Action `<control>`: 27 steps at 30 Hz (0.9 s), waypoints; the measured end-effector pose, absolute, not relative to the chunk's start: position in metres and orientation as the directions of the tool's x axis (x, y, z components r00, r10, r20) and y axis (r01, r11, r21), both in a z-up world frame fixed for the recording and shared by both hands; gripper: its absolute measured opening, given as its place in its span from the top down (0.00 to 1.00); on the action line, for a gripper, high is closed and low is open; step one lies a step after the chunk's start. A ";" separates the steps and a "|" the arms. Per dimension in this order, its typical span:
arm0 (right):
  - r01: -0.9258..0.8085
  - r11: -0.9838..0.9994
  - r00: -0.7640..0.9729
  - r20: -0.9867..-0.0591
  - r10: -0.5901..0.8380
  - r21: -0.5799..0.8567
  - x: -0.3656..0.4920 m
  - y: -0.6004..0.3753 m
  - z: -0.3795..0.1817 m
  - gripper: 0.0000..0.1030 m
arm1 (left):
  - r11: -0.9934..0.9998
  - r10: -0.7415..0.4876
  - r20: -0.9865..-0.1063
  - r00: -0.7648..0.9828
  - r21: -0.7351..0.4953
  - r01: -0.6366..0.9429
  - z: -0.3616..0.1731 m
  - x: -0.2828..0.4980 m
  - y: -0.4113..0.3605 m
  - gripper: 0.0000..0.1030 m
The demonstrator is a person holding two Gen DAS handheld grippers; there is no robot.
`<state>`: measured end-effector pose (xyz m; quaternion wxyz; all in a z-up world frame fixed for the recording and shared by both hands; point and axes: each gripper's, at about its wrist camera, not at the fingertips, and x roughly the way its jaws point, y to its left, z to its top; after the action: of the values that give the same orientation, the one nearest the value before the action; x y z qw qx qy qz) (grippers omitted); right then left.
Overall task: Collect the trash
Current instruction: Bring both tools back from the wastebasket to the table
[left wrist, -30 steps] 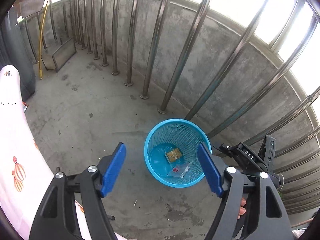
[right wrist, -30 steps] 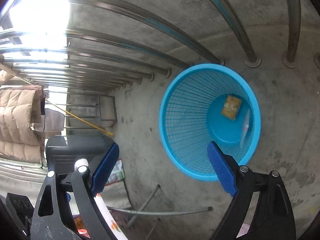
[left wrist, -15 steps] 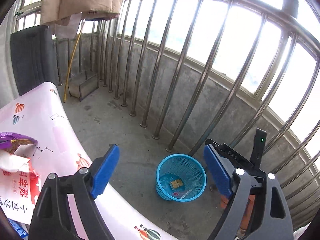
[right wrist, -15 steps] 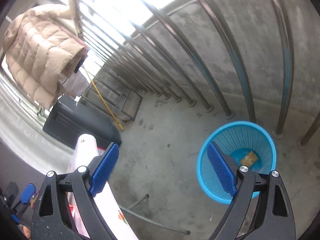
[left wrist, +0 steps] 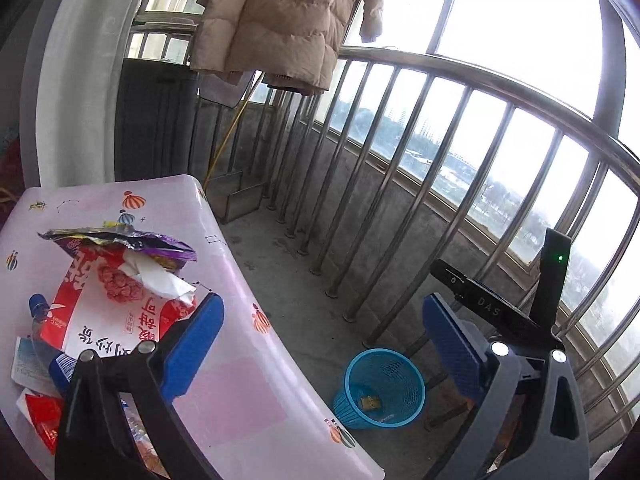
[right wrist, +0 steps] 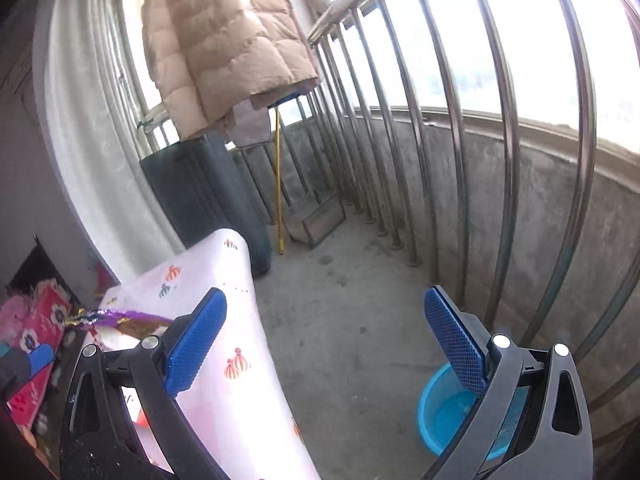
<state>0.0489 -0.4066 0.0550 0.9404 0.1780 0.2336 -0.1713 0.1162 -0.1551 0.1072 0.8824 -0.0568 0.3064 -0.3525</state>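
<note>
The blue mesh bin (left wrist: 380, 388) is taken as the landmark; it stands on the concrete floor (left wrist: 304, 312) at the foot of the steel railing (left wrist: 404, 216). Inside it, a small tan packet (left wrist: 370, 402) is seen lying on the bottom, with a clear wrapper (left wrist: 386, 417) just beside it.

The left gripper (left wrist: 320, 344) is held above and to the near side of the bin. Its jaws are opening and are already spread wide, and nothing is caught between the blue pads (left wrist: 196, 332). The right gripper (right wrist: 324, 340) is likewise held above the bin, whose rim (right wrist: 430, 400) is partly hidden behind the right finger. Its jaws too are opening, are spread wide, and are empty.

To the left of the bin, a table covered by a pink cloth with balloon prints (left wrist: 224, 360) is seen, its edge near the bin. The remaining trash is piled on the far side of that cloth from the bin: a torn purple foil bag (left wrist: 120, 240), a crumpled white tissue (left wrist: 156, 278) beneath it, a red and white printed bag (left wrist: 104, 308), and a bottle with a blue cap (left wrist: 38, 308).

Well beyond the bin along the railing, a beige padded jacket (left wrist: 280, 20) is hung, and a yellow pole (left wrist: 228, 136) is leaned near a dark cabinet (left wrist: 156, 120).
</note>
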 end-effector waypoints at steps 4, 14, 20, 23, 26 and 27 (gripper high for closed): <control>0.415 0.894 0.800 -0.536 -0.271 0.168 0.045 -0.378 0.059 0.08 | 0.749 -0.653 -0.527 0.543 -0.349 0.563 0.103 0.116 -0.131 0.06; 0.378 0.923 0.770 -0.531 -0.353 -0.065 0.044 -0.297 0.083 0.08 | 0.741 -0.671 -0.472 0.571 -0.453 0.496 0.101 0.110 -0.051 0.06; 0.306 0.950 0.820 -0.490 -0.296 -0.062 0.043 -0.256 0.087 0.08 | 0.777 -0.626 -0.438 0.645 -0.415 0.473 0.082 0.093 0.017 0.05; 0.201 0.978 0.863 -0.483 -0.147 0.062 0.042 -0.246 0.082 0.08 | 0.831 -0.552 -0.454 0.699 -0.362 0.421 0.059 0.082 0.056 0.06; 0.140 0.979 0.877 -0.478 -0.053 0.149 0.047 -0.236 0.074 0.08 | 0.879 -0.476 -0.498 0.725 -0.303 0.369 0.035 0.075 0.091 0.06; 0.129 0.978 0.871 -0.490 -0.035 0.161 0.050 -0.229 0.071 0.08 | 0.892 -0.452 -0.512 0.730 -0.281 0.354 0.028 0.072 0.100 0.06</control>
<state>0.0505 -0.2290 0.0714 0.9626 0.0946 0.2503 -0.0426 0.0717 0.1005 0.0277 0.9265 -0.0825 0.2959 -0.2174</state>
